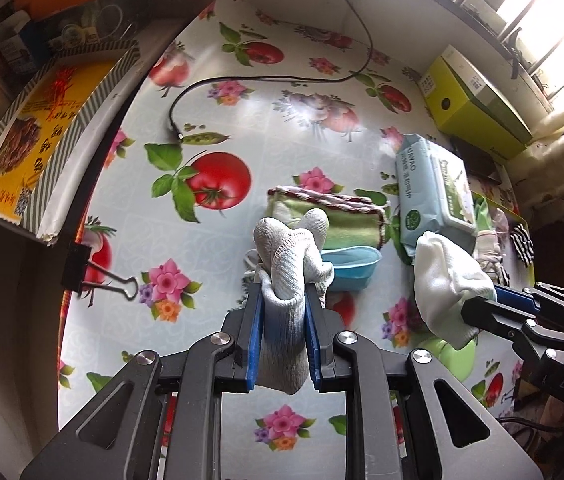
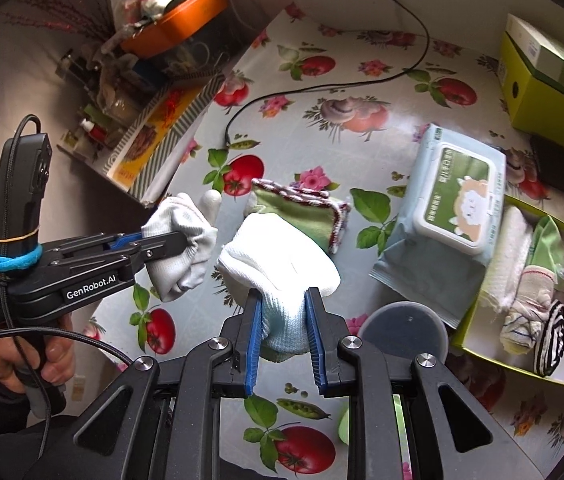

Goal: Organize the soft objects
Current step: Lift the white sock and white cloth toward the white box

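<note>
Above the flowered tablecloth (image 1: 218,112): left gripper (image 1: 282,300) clenched on a grey glove (image 1: 287,264), right gripper (image 2: 282,300) clenched on a white glove (image 2: 278,264), side by side, near the green cloth (image 2: 301,208).

A lived-in home, likely a kitchen or dining corner; the worktop (image 1: 242,92) wears a glossy oilcloth printed with tomatoes, peas and flowers, held at the edge by a black binder clip (image 1: 94,276); a pack of wet wipes (image 2: 445,216) lies on it beside a folded green cloth (image 2: 301,210); a cluttered orange basin (image 2: 178,24) of household odds sits by the wall; daylight enters through a barred window (image 1: 529,12)
</note>
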{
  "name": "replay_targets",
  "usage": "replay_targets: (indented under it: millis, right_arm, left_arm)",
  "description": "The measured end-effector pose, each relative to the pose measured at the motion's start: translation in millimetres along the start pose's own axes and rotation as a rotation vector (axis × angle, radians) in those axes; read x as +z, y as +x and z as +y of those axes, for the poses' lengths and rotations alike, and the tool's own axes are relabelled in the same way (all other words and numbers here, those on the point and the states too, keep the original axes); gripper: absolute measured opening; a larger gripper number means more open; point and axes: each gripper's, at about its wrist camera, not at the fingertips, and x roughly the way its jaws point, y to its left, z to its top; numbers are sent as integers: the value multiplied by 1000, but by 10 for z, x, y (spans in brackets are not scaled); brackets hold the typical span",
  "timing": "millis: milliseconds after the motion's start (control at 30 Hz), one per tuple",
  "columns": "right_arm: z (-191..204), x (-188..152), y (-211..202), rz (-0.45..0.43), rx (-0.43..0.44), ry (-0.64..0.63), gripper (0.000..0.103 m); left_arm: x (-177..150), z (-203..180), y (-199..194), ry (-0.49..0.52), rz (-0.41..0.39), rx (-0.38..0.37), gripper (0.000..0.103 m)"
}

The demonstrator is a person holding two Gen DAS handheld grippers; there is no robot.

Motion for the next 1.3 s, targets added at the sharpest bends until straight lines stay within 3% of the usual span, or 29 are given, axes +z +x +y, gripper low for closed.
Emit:
replay_targets:
  millis: [400, 1300]
  right_arm:
    - [-343, -68, -414, -88, -29, 78, 20]
    - [-1022, -480, -868, -177, -70, 228, 20]
  left_arm:
    - [104, -440, -39, 67, -8, -46, 19]
    - [194, -1458, -38, 230, 26, -128, 20]
